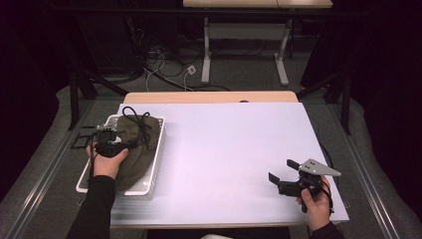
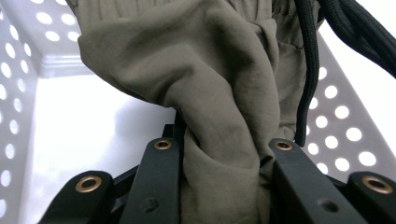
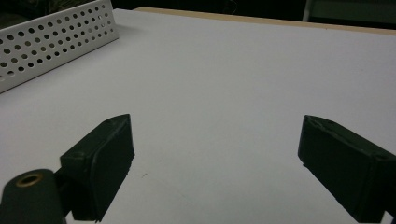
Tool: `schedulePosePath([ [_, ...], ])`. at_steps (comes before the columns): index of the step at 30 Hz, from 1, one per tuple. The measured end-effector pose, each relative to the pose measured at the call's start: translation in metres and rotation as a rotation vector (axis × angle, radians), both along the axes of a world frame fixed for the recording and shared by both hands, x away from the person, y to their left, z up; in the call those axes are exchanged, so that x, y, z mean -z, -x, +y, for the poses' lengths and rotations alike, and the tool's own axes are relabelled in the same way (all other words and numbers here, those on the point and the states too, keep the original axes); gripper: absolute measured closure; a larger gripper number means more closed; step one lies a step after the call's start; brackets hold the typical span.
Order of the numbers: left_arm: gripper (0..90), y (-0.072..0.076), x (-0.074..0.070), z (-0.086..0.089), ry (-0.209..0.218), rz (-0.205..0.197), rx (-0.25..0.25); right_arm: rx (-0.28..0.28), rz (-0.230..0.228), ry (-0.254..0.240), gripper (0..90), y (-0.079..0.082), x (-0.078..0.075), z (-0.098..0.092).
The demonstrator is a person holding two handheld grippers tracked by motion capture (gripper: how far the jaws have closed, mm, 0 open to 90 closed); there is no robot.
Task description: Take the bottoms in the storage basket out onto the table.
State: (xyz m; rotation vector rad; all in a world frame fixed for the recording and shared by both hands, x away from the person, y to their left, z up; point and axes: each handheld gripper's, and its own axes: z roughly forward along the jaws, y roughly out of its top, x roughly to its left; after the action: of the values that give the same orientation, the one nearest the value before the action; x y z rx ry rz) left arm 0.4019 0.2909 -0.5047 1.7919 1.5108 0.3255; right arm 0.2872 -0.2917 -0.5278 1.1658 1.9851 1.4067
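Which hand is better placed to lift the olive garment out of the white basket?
Left: its claw is already shut on the olive garment in the basket. The right claw stands open, far across the table.

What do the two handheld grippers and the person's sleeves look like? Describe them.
Both sleeves are black. The right gripper is black with two blocky jaws, a grey three-cornered plate on top and a black cable. The left gripper is black too, with brass-ringed screw holes.
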Motion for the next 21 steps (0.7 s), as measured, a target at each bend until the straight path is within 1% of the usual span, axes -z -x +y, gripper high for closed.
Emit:
schedulePosePath([
  [5,74.5,0.0029,-0.0033,0.0012,-0.003,-0.031,-0.012,-0.001,-0.002,0.001,10.4,-0.0002,0.0001,0.0000],
  [15,74.5,0.0068,-0.0059,0.0021,0.000,-0.064,-0.023,-0.001,0.002,0.000,10.4,-0.0002,0.0001,0.0000],
  [21,74.5,0.0086,-0.0073,0.0021,0.012,-0.083,-0.031,0.001,0.005,-0.003,10.4,-0.0001,0.0001,-0.0002],
])
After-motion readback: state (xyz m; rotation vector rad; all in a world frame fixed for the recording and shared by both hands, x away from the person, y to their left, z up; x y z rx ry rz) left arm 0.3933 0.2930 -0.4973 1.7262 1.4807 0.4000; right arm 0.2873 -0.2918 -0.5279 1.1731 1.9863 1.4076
